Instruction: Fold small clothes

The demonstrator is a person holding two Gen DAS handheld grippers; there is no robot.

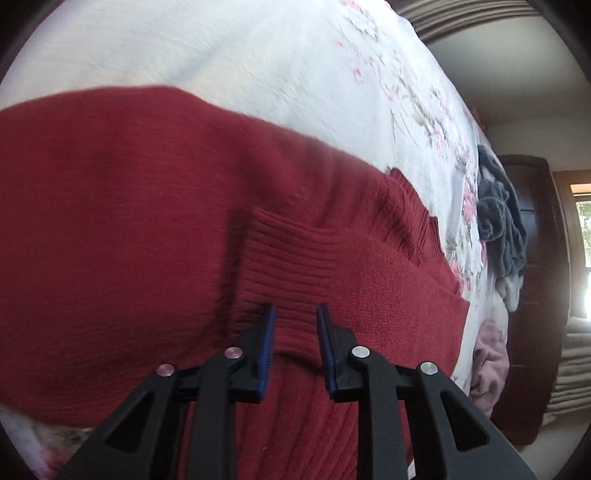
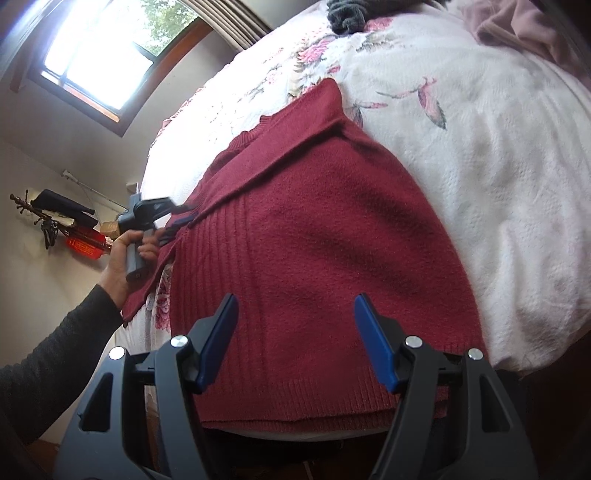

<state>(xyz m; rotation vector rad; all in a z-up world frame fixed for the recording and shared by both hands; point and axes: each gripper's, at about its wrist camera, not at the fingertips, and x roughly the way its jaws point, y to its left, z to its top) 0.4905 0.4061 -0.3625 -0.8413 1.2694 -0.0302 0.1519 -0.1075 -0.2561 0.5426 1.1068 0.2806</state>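
Note:
A dark red knit sweater [image 1: 129,221] lies spread on a white floral bedspread [image 1: 258,55]. Its ribbed cuff [image 1: 314,258] is folded onto the body. My left gripper [image 1: 296,332] stands open with a narrow gap, its blue pads just over that cuff and nothing pinched between them. From the right wrist view the sweater [image 2: 332,240] runs away from me, hem nearest. My right gripper [image 2: 295,332] is wide open above the hem, holding nothing. A hand holds the left gripper [image 2: 173,225] at the sweater's left edge, where a sleeve end hangs off the bed.
A grey garment [image 1: 498,221] and a pink one [image 1: 491,365] lie near the far bed edge; in the right wrist view they are grey garment [image 2: 347,13] and pink garment [image 2: 517,29]. Dark wooden furniture [image 1: 532,258] stands beyond the bed. A window [image 2: 96,62] and a wall rack [image 2: 55,221] are at left.

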